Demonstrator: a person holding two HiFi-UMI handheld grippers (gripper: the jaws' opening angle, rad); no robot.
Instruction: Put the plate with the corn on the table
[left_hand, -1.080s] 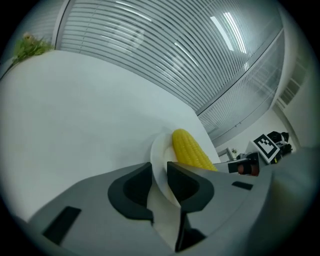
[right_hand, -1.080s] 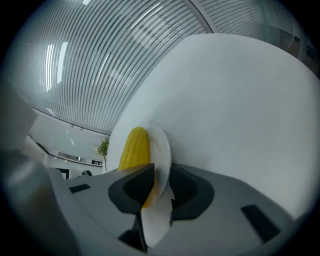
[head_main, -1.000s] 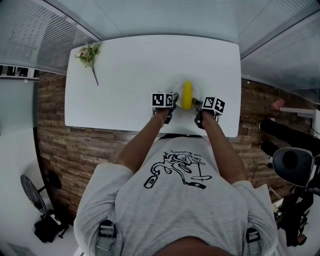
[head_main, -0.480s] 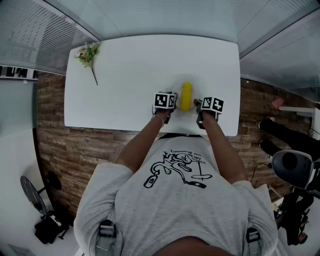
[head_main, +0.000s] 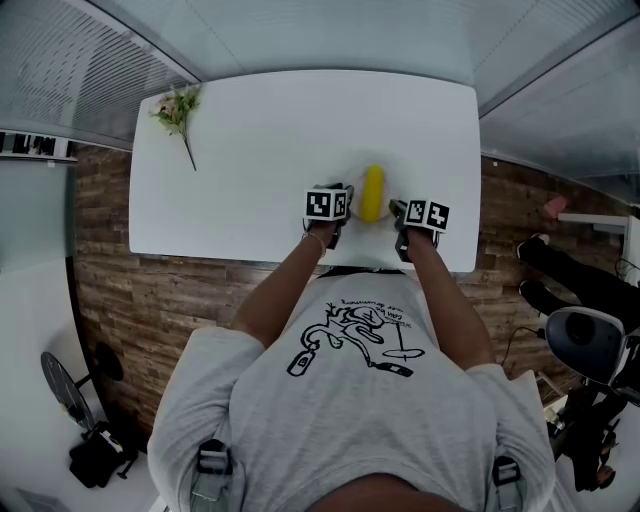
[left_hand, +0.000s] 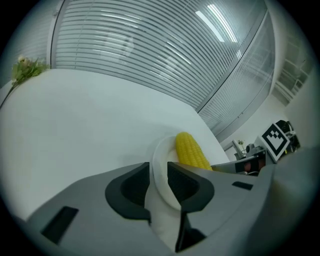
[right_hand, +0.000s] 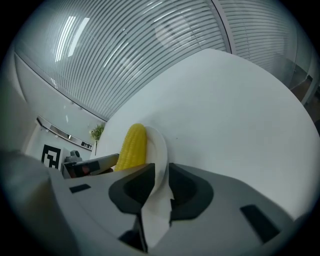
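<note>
Plate (left_hand: 161, 154) bearing corn (left_hand: 190, 150), left tool (left_hand: 158, 173) clamped on one rim, right tool (right_hand: 160, 179) clamped on opposite rim

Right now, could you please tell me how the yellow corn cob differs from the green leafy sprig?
The yellow corn cob rides on a white plate clamped by the left gripper and right gripper; the green leafy sprig lies bare on the white table. The cob is stout, the sprig thin.

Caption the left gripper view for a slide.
Left gripper shut on the rim of the white plate, yellow corn on it, white table beyond.
</note>
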